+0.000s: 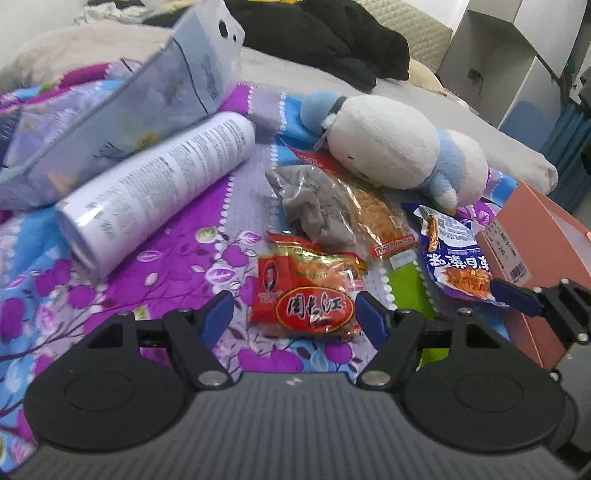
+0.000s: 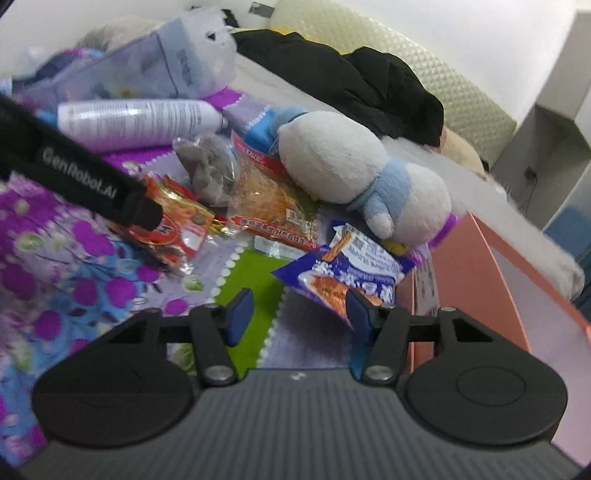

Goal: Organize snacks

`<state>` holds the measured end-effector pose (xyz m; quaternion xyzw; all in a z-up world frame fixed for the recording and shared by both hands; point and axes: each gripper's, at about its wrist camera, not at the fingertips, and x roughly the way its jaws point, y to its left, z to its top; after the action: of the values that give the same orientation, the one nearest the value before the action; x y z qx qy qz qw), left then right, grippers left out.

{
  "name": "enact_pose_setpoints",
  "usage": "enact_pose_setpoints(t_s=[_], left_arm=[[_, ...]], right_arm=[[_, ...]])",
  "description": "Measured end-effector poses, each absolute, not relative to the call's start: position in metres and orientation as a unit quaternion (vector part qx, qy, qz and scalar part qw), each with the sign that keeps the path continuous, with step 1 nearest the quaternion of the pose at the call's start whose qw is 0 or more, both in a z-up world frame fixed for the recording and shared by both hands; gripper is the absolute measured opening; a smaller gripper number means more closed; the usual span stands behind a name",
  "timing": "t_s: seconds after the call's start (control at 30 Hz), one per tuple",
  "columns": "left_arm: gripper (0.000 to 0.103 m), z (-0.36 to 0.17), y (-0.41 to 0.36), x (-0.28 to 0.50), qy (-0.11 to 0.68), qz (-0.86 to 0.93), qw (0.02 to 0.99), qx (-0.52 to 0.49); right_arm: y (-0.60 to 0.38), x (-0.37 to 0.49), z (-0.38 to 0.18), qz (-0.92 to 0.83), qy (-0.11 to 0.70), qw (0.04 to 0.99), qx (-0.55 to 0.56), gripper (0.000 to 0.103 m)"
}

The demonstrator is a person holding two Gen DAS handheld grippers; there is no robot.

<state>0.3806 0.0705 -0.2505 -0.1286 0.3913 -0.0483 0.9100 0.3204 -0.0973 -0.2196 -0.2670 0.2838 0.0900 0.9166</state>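
A: Where do the snacks lie against the fingers?

B: On the bed's flowered quilt (image 1: 166, 266). The left gripper (image 1: 293, 314) has its fingers wide apart, with nothing pressed between them. The red packet (image 1: 306, 291) lies flat just past and between the two tips; whether they touch it I cannot tell. The right gripper (image 2: 295, 314) has its fingers at a middling spread, also empty. The blue packet (image 2: 351, 273) sits at its right fingertip, one corner reaching in over the gap, while the left tip is over a green patch of quilt.

A: How many snacks in all?

B: Four packets that I can count. Nearest are the red one and the blue one. Behind them lie an orange packet (image 1: 380, 221) in clear wrap and a clear bag of grey pieces (image 1: 314, 206).

A: How do they look?

B: The red one is glossy, with a dark oval bearing white characters and a small portrait. The blue one is crumpled, its top torn open, with a picture of orange food.

A: And around them?

B: One salmon box (image 1: 535, 251) stands open just right of the blue packet. Farther back, one white-and-blue plush (image 1: 391, 147) rests on the orange packet's far end. One white can (image 1: 159, 188) lies on its side to the left, with a pale bag (image 1: 147, 96) behind it. Black clothing (image 1: 332, 33) lies farthest off.
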Motion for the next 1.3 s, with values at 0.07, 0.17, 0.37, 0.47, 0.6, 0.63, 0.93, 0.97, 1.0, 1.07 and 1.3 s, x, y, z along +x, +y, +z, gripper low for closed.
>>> enact_pose_setpoints(t_s=[0.07, 0.17, 0.37, 0.47, 0.6, 0.63, 0.93, 0.97, 1.0, 1.07, 1.3], left_arm=[[0.076, -0.255, 0.069, 0.387, 0.394, -0.049, 0.910, -0.122], [0.076, -0.261, 0.067, 0.393, 0.396, -0.050, 0.910, -0.113], [0.063, -0.264, 0.065, 0.397, 0.389, -0.041, 0.915, -0.100], [0.046, -0.263, 0.067, 0.398, 0.390, -0.044, 0.914, -0.102], [0.023, -0.260, 0.067, 0.395, 0.394, -0.052, 0.912, -0.103], [0.020, -0.260, 0.068, 0.394, 0.397, -0.054, 0.910, -0.108], [0.018, -0.248, 0.067, 0.362, 0.402, -0.056, 0.904, -0.131], [0.018, -0.246, 0.067, 0.357, 0.402, -0.056, 0.904, -0.136], [0.018, -0.244, 0.068, 0.352, 0.402, -0.055, 0.903, -0.141], [0.018, -0.241, 0.069, 0.341, 0.403, -0.054, 0.902, -0.148], [0.018, -0.232, 0.072, 0.289, 0.410, -0.047, 0.893, -0.180]], right_arm=[[-0.093, 0.328, -0.226, 0.087, 0.279, 0.913, -0.285, 0.057], [-0.089, 0.339, -0.236, 0.081, 0.281, 0.905, -0.308, 0.054], [-0.089, 0.352, -0.247, 0.068, 0.272, 0.902, -0.329, 0.023], [-0.089, 0.354, -0.247, 0.067, 0.275, 0.902, -0.327, 0.015], [-0.088, 0.348, -0.242, 0.071, 0.270, 0.903, -0.326, 0.012], [-0.088, 0.346, -0.240, 0.070, 0.268, 0.904, -0.326, 0.010], [-0.090, 0.311, -0.213, 0.081, 0.251, 0.910, -0.319, 0.006], [-0.091, 0.305, -0.211, 0.085, 0.250, 0.911, -0.318, 0.006], [-0.091, 0.299, -0.208, 0.087, 0.249, 0.910, -0.318, 0.005], [-0.091, 0.285, -0.204, 0.094, 0.248, 0.910, -0.318, 0.005], [-0.090, 0.234, -0.190, 0.120, 0.246, 0.908, -0.317, 0.004]])
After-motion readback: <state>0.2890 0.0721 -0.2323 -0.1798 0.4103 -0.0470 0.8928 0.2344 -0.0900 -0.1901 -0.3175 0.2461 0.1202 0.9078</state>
